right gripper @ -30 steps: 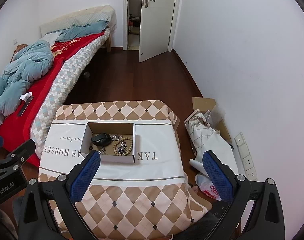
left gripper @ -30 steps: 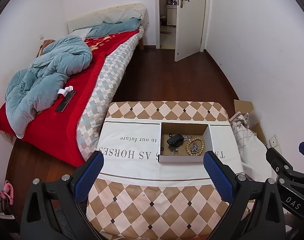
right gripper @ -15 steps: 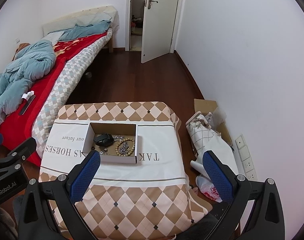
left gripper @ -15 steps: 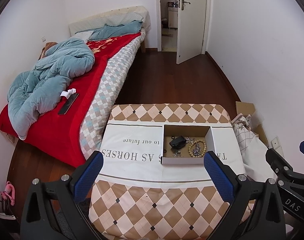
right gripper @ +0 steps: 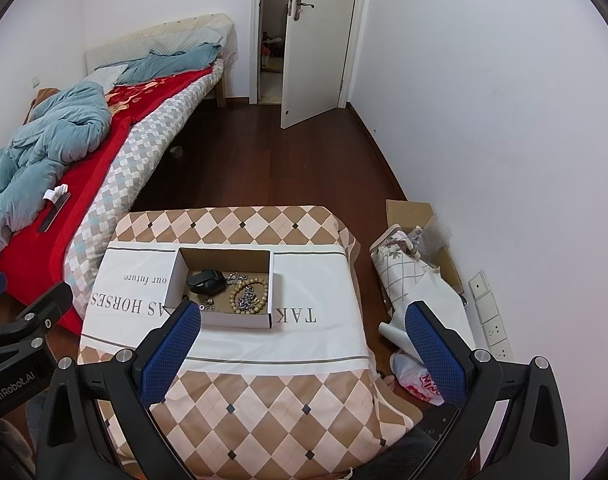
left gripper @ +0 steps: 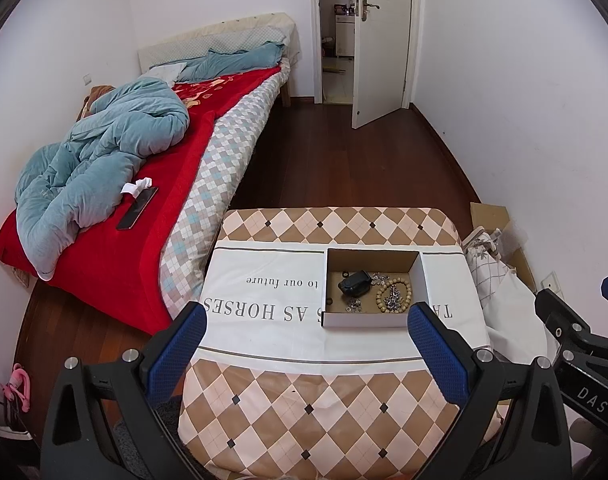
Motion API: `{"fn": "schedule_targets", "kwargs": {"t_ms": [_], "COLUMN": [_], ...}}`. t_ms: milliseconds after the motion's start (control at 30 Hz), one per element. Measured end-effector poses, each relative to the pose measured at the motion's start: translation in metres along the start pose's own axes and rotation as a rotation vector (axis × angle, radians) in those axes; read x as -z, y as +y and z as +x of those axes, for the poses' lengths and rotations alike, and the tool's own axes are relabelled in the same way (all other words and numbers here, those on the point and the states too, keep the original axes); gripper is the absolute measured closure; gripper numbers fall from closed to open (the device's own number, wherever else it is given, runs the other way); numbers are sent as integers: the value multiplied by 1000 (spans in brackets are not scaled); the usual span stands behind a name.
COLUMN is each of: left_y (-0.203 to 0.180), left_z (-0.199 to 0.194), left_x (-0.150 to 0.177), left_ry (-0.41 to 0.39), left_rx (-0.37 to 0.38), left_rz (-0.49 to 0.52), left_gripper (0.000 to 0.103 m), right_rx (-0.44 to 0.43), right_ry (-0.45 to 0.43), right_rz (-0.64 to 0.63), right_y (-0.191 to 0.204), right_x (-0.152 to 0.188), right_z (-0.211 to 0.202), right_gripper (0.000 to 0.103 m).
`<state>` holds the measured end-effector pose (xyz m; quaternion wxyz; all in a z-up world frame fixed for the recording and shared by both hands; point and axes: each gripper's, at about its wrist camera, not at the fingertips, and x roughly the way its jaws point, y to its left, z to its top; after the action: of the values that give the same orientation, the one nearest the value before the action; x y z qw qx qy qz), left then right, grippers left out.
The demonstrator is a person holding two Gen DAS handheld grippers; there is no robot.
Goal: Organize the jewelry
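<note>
A shallow white cardboard box (left gripper: 370,319) (right gripper: 240,320) sits on a cloth-covered table (left gripper: 264,360) (right gripper: 304,360). Inside lie a wooden bead bracelet (left gripper: 394,295) (right gripper: 251,295), a black clasp-like item (left gripper: 356,282) (right gripper: 206,281) and silver chain pieces (left gripper: 354,304) (right gripper: 234,279). My left gripper (left gripper: 304,344) is open and empty, held well above the table's near side. My right gripper (right gripper: 302,344) is open and empty, also high, to the right of the box. Each gripper shows at the edge of the other's view.
A bed (left gripper: 144,184) with a red cover and blue quilt stands left of the table. Bags and a cardboard box (right gripper: 420,280) lie on the floor at the right wall. An open door (left gripper: 380,40) is at the far end.
Both grippers have risen and pulled back a little, so the table and box look smaller and lower in view. The jaws have stayed open.
</note>
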<state>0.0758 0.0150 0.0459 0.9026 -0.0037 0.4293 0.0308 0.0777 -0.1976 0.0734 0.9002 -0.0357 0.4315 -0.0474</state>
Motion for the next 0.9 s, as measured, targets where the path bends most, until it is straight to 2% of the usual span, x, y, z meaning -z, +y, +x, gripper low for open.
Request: {"fn": "schedule_targets", "kwargs": {"t_ms": [900], "left_y": [1], "left_z": [-7], "left_x": [3], "left_ry": [-4], "left_rx": [-9], "left_rz": [11], "left_gripper": [0], "right_rx": [-4], "right_ry": [-6], "right_rz": [1], "right_y": [0], "right_x": [-2], "right_z": [-4], "right_gripper": [0]}}
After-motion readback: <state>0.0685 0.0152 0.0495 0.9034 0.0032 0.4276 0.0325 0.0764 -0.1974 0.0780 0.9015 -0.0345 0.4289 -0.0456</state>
